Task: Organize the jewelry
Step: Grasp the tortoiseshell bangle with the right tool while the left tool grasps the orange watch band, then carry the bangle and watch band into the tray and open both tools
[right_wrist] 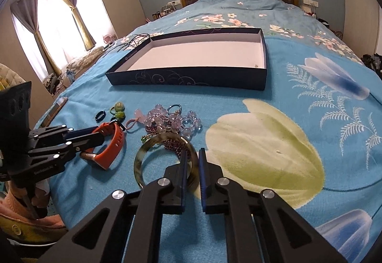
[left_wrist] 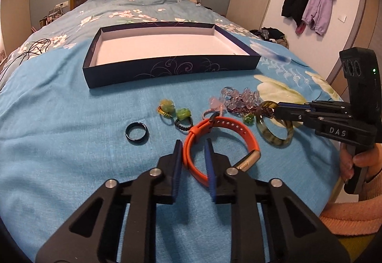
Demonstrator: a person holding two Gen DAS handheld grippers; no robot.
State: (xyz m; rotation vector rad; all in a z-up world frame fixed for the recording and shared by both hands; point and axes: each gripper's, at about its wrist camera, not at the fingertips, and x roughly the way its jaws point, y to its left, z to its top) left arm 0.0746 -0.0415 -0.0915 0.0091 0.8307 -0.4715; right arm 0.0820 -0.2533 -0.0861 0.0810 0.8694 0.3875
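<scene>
An orange watch band (left_wrist: 226,124) lies on the blue bedspread, and my left gripper (left_wrist: 193,143) is shut on its left side, the strap pinched between the blue pads. From the right wrist view the same gripper (right_wrist: 100,139) clamps the orange band (right_wrist: 117,141). A green-brown bangle (right_wrist: 140,155) lies beside it; my right gripper (right_wrist: 193,155) is shut on its near-right rim. Seen from the left wrist, the right gripper (left_wrist: 277,110) holds the bangle (left_wrist: 274,141) at its far edge. A dark blue open box (left_wrist: 167,69) sits beyond, its white inside bare.
Loose pieces lie between the box and the grippers: a black ring (left_wrist: 137,135), two green-stone rings (left_wrist: 164,107), a pink charm (left_wrist: 214,103), clear bead bracelets (right_wrist: 172,119) and a purple bead chain (right_wrist: 176,146). A black cable (left_wrist: 35,48) lies far left. A hand (left_wrist: 358,160) holds the right gripper.
</scene>
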